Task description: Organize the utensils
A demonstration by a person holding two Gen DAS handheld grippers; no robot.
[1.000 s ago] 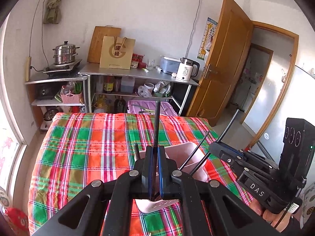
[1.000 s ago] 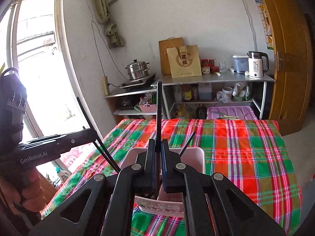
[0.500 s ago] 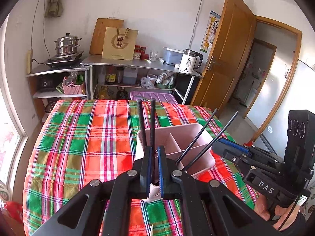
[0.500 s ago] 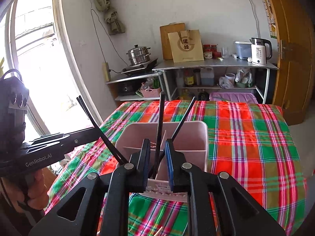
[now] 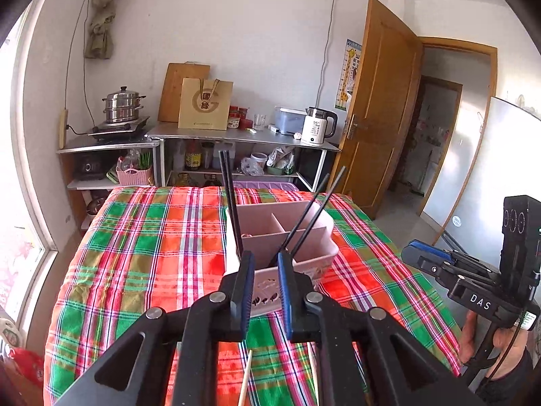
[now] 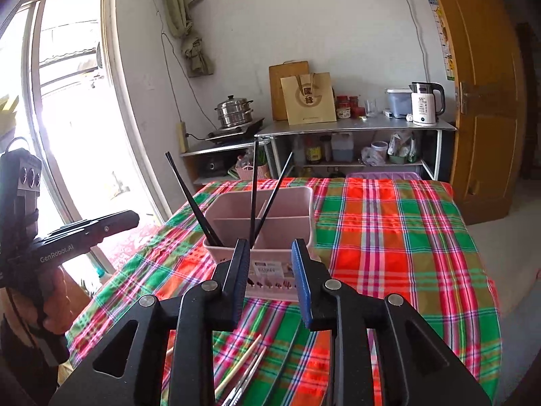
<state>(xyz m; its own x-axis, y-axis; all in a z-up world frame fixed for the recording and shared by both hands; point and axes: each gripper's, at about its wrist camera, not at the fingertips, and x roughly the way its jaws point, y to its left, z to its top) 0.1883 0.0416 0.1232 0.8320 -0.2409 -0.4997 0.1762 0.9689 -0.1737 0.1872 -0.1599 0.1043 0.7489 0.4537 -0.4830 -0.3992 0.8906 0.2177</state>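
Observation:
A pink divided utensil holder [image 5: 297, 237] [image 6: 287, 233] stands on the plaid tablecloth [image 5: 152, 253]. Several black chopsticks stand in it: a pair at its left [image 5: 230, 196] and a pair leaning right [image 5: 314, 209]; the right wrist view shows them too [image 6: 252, 189]. My left gripper [image 5: 265, 264] is open and empty, just in front of the holder. My right gripper [image 6: 268, 253] is open and empty, also just before the holder. Pale chopsticks [image 5: 245, 375] [image 6: 236, 368] lie on the cloth under the grippers.
The table's far edge meets metal shelves [image 5: 236, 138] with a steamer pot [image 5: 121, 106], a kettle [image 5: 316, 130] and bottles. A window [image 6: 67, 101] is on the left, a wooden door [image 5: 378, 108] on the right.
Both grippers have opened and let go of the black chopsticks, which now stand in the holder. Both have drawn back from the holder.

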